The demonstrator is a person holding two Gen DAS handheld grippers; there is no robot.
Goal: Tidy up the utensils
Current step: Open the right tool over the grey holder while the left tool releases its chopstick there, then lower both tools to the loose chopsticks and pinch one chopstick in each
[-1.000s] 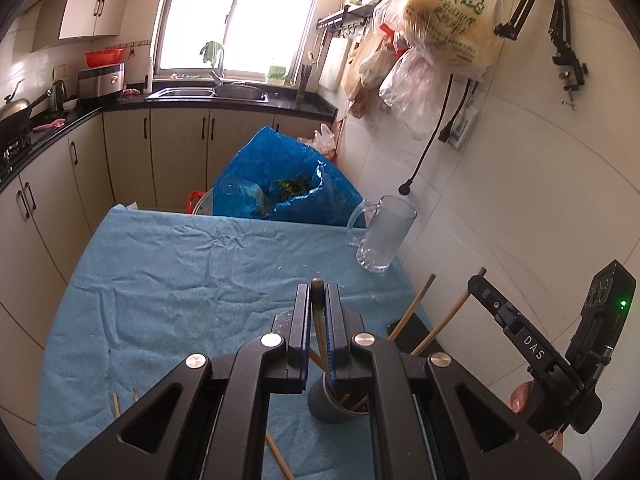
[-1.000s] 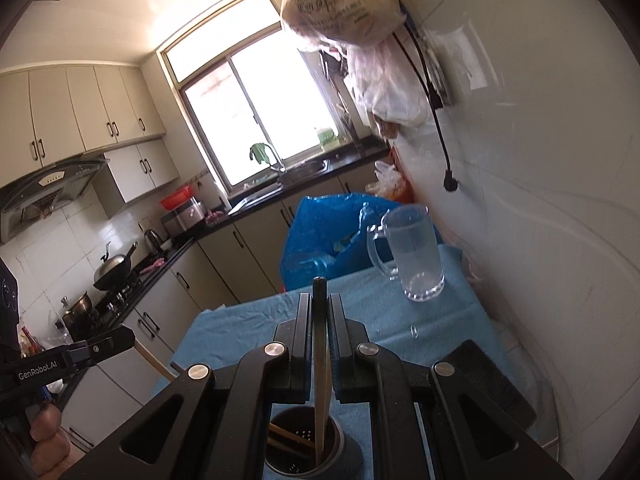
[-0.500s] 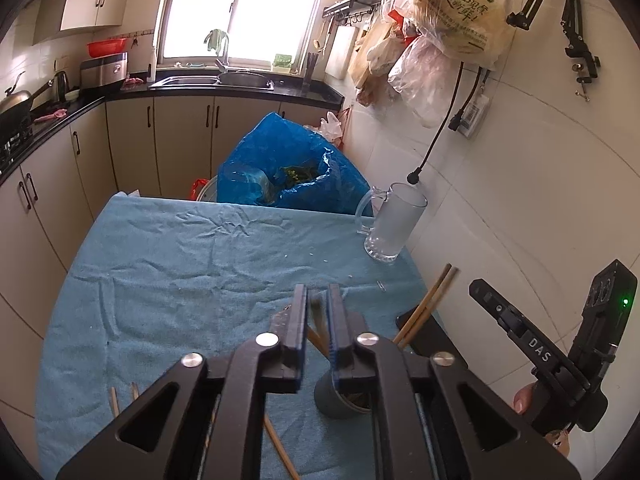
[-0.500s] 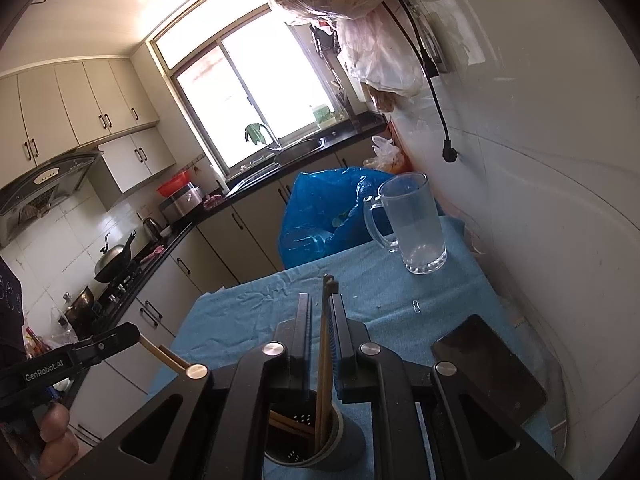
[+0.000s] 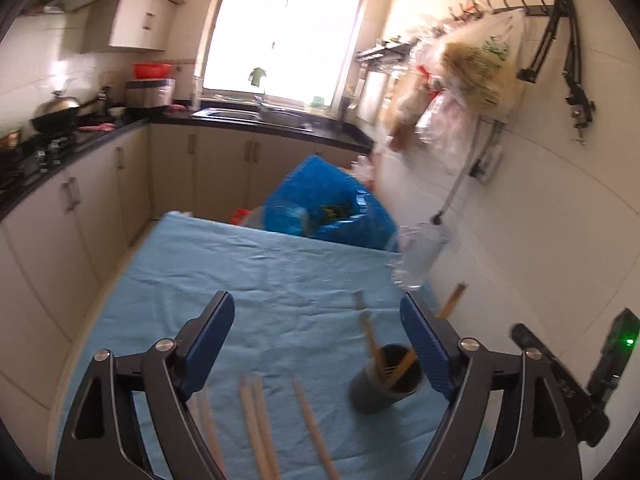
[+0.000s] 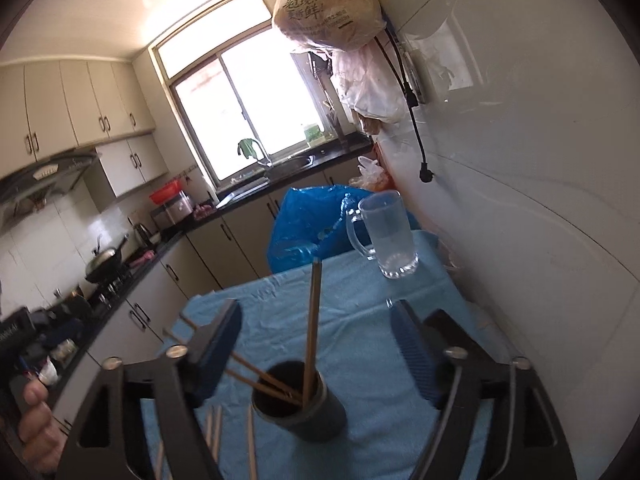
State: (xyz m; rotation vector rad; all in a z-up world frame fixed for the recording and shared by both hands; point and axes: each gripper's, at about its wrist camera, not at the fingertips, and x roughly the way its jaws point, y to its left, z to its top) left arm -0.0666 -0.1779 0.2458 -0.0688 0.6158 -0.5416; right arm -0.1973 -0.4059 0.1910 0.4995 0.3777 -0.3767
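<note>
A dark cup [image 5: 384, 384] on the blue cloth holds several wooden chopsticks [image 5: 374, 344]. My left gripper [image 5: 316, 320] hangs above the cloth with its jaws opening wide and nothing pressed between them. The cup sits just inside its right finger [image 5: 420, 336]. Loose chopsticks [image 5: 256, 420] lie on the cloth below it. In the right wrist view the cup [image 6: 304, 408] stands between the opening jaws of my right gripper [image 6: 316, 308]. One chopstick [image 6: 312, 320] stands upright in the cup, touched by neither pad. More loose chopsticks [image 6: 252, 440] lie to its left.
A glass mug [image 6: 390, 232] stands at the table's far right corner by the tiled wall. A blue plastic bag [image 6: 308, 224] rises behind the table's far edge. A dark flat phone [image 6: 448, 324] lies behind the right finger. Kitchen cabinets [image 5: 80, 208] run along the left.
Both grippers were shut on a chopstick over the cup and have opened; those chopsticks now rest in the cup. The left gripper pulled back and left, bringing the loose chopsticks into view.
</note>
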